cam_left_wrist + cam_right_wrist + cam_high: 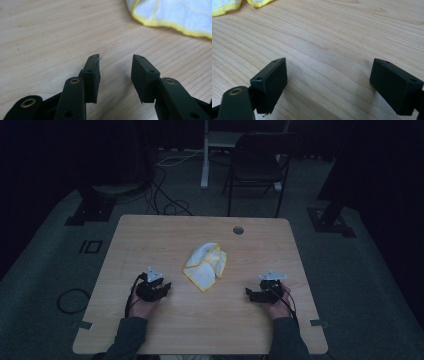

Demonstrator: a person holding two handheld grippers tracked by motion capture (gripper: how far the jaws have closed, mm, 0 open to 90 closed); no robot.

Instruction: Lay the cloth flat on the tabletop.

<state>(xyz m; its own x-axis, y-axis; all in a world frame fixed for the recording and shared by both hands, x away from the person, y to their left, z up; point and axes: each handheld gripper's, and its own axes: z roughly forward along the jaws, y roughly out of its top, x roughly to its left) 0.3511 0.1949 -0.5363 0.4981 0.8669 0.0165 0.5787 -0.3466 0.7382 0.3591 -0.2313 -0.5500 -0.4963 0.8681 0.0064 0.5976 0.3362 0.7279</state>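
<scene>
We hold the left gripper [161, 287] and right gripper [256, 294] at the lower left and lower right of the wooden table [150, 235], jaws parted and empty, flanking the crumpled white-and-yellow cloth [205, 265] at centre, likely readying to grasp it.

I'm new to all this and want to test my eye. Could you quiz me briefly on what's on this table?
1. True or false: the cloth lies between the two hand-held grippers, touching neither.
2. Which hand-held gripper has its jaws wider apart: left or right?
3. What colour is the cloth's edging?

Key:
1. True; it lies crumpled on the table, apart from both.
2. Right; both are open with nothing between the jaws.
3. Yellow, on white fabric.
</scene>
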